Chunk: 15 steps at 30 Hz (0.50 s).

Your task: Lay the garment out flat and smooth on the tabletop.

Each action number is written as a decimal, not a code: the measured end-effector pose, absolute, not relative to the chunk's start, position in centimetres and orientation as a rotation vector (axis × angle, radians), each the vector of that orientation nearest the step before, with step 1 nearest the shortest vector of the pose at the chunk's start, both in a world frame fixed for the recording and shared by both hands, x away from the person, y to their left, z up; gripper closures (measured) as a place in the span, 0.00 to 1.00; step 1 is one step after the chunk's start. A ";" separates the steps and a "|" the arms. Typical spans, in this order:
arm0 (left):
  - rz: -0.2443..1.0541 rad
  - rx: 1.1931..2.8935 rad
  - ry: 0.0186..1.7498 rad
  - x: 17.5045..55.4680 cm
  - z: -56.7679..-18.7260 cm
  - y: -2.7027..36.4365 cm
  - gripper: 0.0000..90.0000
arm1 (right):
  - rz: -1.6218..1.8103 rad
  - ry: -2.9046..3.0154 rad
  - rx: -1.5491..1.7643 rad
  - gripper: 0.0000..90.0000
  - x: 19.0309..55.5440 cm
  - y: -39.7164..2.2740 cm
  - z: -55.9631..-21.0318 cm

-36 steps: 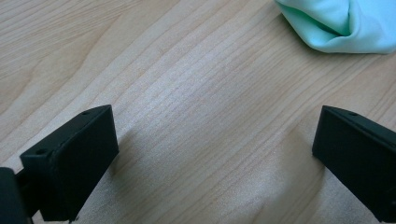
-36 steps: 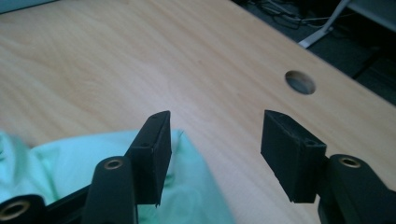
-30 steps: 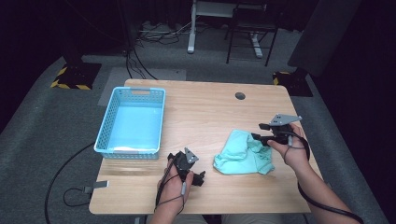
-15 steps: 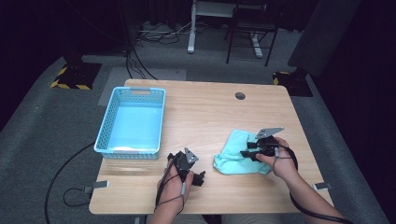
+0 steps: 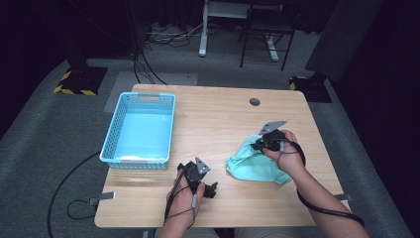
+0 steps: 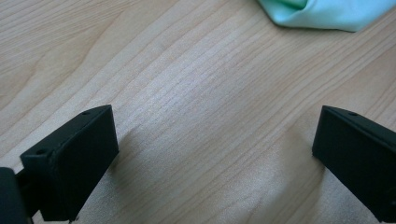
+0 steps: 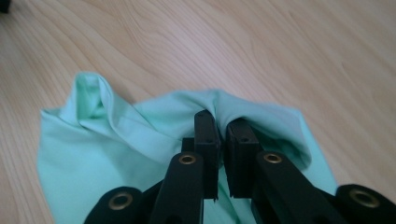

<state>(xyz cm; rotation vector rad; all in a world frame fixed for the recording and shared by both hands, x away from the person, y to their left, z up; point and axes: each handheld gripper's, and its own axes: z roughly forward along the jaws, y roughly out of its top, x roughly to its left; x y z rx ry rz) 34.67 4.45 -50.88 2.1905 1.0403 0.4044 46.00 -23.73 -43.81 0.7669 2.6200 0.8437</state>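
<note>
One basket [image 5: 139,130] sits at the worktop's [image 5: 218,114] nine o'clock. The left gripper [image 5: 198,174] rests at six, jaws wide apart. One mint cloth [image 5: 252,166] lies crumpled at four, long axis running ten-to-four; the right gripper [image 7: 223,140] has just been closing, jaws pinching its fold.

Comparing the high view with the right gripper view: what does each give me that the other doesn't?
High view alone: the blue basket, the left tongs resting on the table, the floor beyond. Right gripper view alone: the right tongs, having just closed, pinch a raised fold of the mint cloth, pads pressing the fabric. Shared: the cloth on the wooden tabletop with the right tongs at it.
</note>
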 end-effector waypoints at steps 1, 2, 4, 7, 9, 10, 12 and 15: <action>0.404 2.190 1.041 34.7 -50.9 4.5 0.00 | 0.850 2.623 0.725 0.94 46.0 -22.8 -43.5; 0.404 2.192 1.039 34.7 -50.9 4.5 0.00 | 0.880 2.636 0.638 0.92 45.8 -21.6 -43.1; 0.403 2.192 1.041 34.7 -50.9 4.5 0.00 | 1.097 2.681 0.392 0.71 44.9 -19.0 -42.4; 0.405 2.193 1.039 34.7 -50.9 4.5 0.00 | 1.297 2.625 0.361 0.58 44.0 -17.6 -41.7; 0.403 2.192 1.039 34.7 -50.9 4.5 0.00 | 1.234 2.569 0.450 0.56 44.3 -18.7 -41.6; 0.403 2.192 1.039 34.7 -50.9 4.5 0.00 | 1.217 2.562 0.507 0.56 44.6 -19.5 -41.8; 0.403 2.192 1.039 34.7 -50.9 4.5 0.00 | 1.214 2.567 0.620 0.55 45.1 -21.2 -42.3; 0.403 2.192 1.040 34.7 -50.9 4.5 0.00 | 1.175 2.558 0.699 0.55 45.3 -23.4 -43.0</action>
